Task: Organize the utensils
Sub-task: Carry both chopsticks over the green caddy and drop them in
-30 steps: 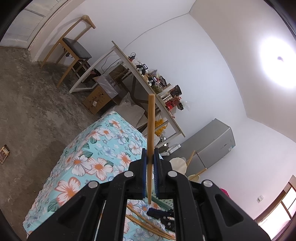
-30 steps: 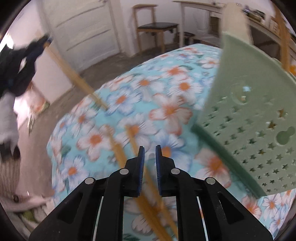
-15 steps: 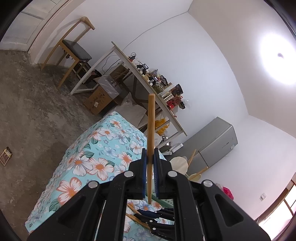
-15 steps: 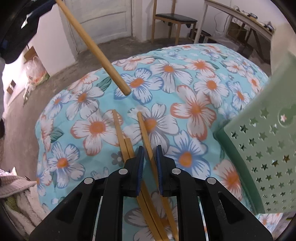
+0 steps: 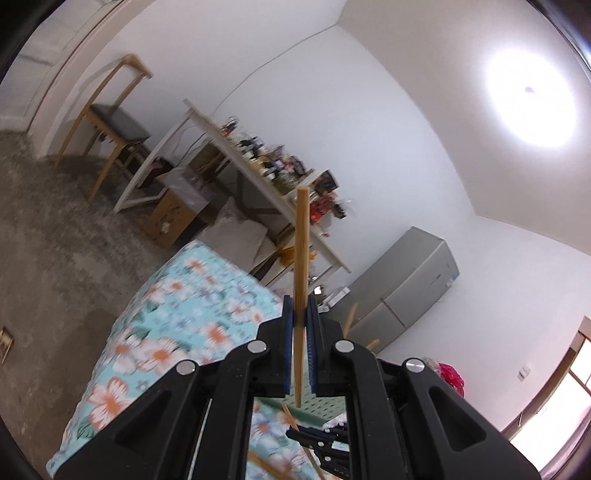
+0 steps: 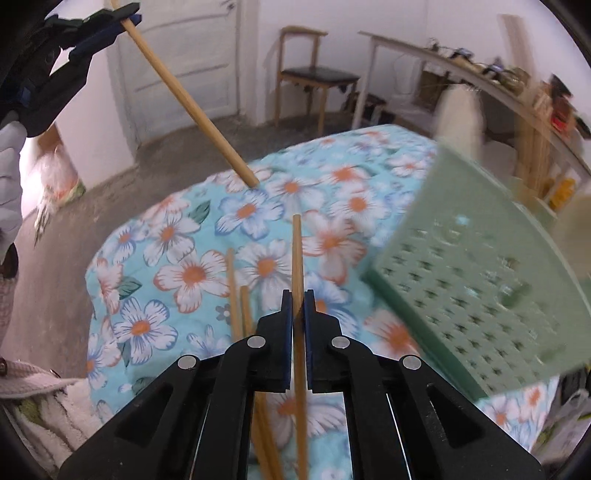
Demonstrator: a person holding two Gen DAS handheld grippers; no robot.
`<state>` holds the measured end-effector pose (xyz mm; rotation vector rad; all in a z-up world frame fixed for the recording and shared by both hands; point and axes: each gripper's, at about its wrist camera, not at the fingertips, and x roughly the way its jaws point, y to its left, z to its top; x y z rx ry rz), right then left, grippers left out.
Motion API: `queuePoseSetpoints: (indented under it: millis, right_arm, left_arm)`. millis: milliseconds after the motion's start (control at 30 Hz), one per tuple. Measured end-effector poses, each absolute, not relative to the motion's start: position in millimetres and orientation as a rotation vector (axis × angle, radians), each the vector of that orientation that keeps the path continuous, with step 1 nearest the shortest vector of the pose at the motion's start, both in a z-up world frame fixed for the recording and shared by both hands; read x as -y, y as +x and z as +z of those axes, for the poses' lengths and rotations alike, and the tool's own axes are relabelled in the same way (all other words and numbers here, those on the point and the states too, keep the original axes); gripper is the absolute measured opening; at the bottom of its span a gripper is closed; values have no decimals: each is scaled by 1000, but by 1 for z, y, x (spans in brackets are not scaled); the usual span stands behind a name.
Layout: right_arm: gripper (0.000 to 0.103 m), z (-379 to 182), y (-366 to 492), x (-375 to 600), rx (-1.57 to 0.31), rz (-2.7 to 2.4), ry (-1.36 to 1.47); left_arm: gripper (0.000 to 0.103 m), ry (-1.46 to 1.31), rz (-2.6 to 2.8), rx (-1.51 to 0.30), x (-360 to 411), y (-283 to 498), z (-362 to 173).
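Observation:
My left gripper (image 5: 300, 314) is shut on a wooden chopstick (image 5: 301, 251) and holds it upright, high above the floral table. It also shows at the top left of the right wrist view (image 6: 122, 18), with that chopstick (image 6: 192, 107) slanting down. My right gripper (image 6: 297, 301) is shut on another chopstick (image 6: 296, 254), lifted off the cloth. Two more chopsticks (image 6: 238, 291) lie on the cloth just left of it. A green perforated utensil basket (image 6: 487, 277) stands to the right, with utensil handles sticking out.
The table wears a blue floral cloth (image 6: 177, 243). A wooden chair (image 6: 314, 74), a long cluttered shelf table (image 5: 258, 177) and a grey fridge (image 5: 406, 288) stand beyond. A towel (image 6: 37, 398) lies at lower left.
My right gripper has closed on one chopstick and raised it off the cloth. The basket has come closer on the right. My left gripper still holds its chopstick aloft.

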<state>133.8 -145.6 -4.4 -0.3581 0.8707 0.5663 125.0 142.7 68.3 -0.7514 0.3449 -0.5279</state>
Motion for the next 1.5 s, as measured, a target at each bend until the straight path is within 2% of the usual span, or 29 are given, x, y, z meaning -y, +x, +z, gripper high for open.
queuePoseSetpoints:
  millis: [567,900,1100,1500]
  right_arm:
    - [4,82,96,291,-587,386,126]
    - [4,86,87,325,-526,393,263]
    - [4,88,82,339,-508,399,298]
    - [4,89,81,348,-491,403,311]
  left_arm:
    - [6,-630,-791,-200,-59,133,164]
    - [6,-519,-809,-177,4,160,189]
    - [6,-393,-764,-210,45,181,180]
    - [6,-256,-657,-349,100,221,114]
